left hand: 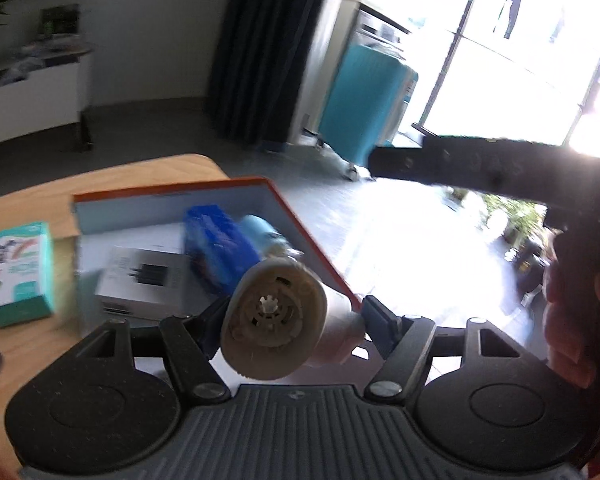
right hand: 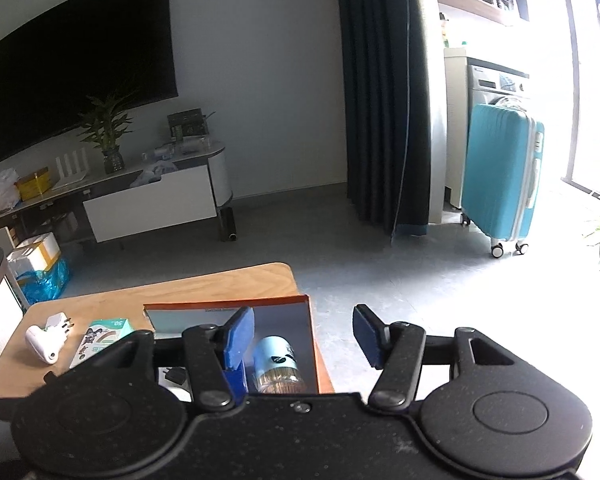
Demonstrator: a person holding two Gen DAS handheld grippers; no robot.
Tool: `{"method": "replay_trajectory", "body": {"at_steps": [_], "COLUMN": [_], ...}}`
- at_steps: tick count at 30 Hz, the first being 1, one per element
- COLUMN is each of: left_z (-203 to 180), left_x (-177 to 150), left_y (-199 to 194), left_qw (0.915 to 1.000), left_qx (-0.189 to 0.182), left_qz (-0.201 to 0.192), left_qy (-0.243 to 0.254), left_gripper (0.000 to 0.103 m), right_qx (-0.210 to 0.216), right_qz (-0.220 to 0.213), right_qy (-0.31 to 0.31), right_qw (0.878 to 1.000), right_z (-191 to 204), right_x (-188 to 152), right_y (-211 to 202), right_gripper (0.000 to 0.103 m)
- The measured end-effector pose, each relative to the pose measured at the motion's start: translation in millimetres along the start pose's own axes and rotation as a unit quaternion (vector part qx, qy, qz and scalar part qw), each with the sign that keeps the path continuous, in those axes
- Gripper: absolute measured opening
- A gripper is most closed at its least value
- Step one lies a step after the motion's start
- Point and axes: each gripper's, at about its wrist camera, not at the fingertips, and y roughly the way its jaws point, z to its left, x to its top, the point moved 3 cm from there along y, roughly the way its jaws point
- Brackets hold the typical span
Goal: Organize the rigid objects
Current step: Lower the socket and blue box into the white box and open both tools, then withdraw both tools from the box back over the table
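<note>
**Q:** What had the left gripper (left hand: 296, 320) got, nearest the lens?

**A:** I had it clamped on a pale grey gadget (left hand: 276, 320) with a round, geared end face turned towards the camera; the blue right pad (left hand: 380, 314) pressed its white body, the other pad was hidden behind it. I held it tilted and low over the near edge of the orange-rimmed box (left hand: 300, 224), which I judged the easiest way to drop it in without knocking what already lay there.

**Q:** And the right gripper (right hand: 304, 336)?

**A:** Its fingers stood apart with nothing between them; I read that as a hand with its load let go. It hung above the box's (right hand: 312, 344) right end, beside the blue-capped jar (right hand: 276, 364) lying on its side against the wall.

**Q:** What was inside, further in?

**A:** A white carton (left hand: 144, 284) printed with a plug, a blue packet (left hand: 216, 248) beside it, then the jar (left hand: 260, 232); packed close, I supposed, to leave a gap for the gadget.

**Q:** Anything still out on the table (right hand: 204, 284)?

**A:** A teal box (left hand: 20, 272) left of the container, apart from it; in the right view a white plug adapter (right hand: 48, 338) further left; both looked unsorted to me. Beyond, only floor and a turquoise suitcase (right hand: 500, 176).
</note>
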Motion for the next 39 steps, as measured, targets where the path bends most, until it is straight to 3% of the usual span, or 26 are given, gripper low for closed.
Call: {"method": "replay_trajectory", "body": {"at_steps": [2,8,15,24,39], "left_z": [-5.2,0.2,24.3,58.5,99.3], "left_x": [-1.0,-0.7,4.7,2.8,-8.0], "left_y": [1.5,-6.4,-26.3,-58.3,-97.0], "left_qw": [1.0,0.9999,0.9958,0.9865,0.9735], "left_qx": [-0.005,0.017,0.089,0.155,0.208], "left_qz": [0.004,-0.002,-0.004,-0.015,-0.025], "left_qy": [0.004,-0.003,-0.019,-0.051,-0.092], "left_gripper": [0.086,0.087,0.092,0.098,0.1], "right_qx": [-0.001,0.006,0.02,0.035,0.074], "right_qz": [-0.004,-0.009,-0.006,-0.003,0.021], "right_qy": [0.004,-0.002,-0.013,-0.017,-0.037], "right_qw": [1.0,1.0,1.0,0.999,0.996], "right_z": [-1.3,5.7,28.3,59.0,111.9], "right_x": [0.5,2.2,-1.8,-6.8,-19.0], "right_y": [-4.3,-11.8,-13.5,-15.3,-7.1], "right_gripper": [0.069,0.07,0.078,0.089,0.09]}}
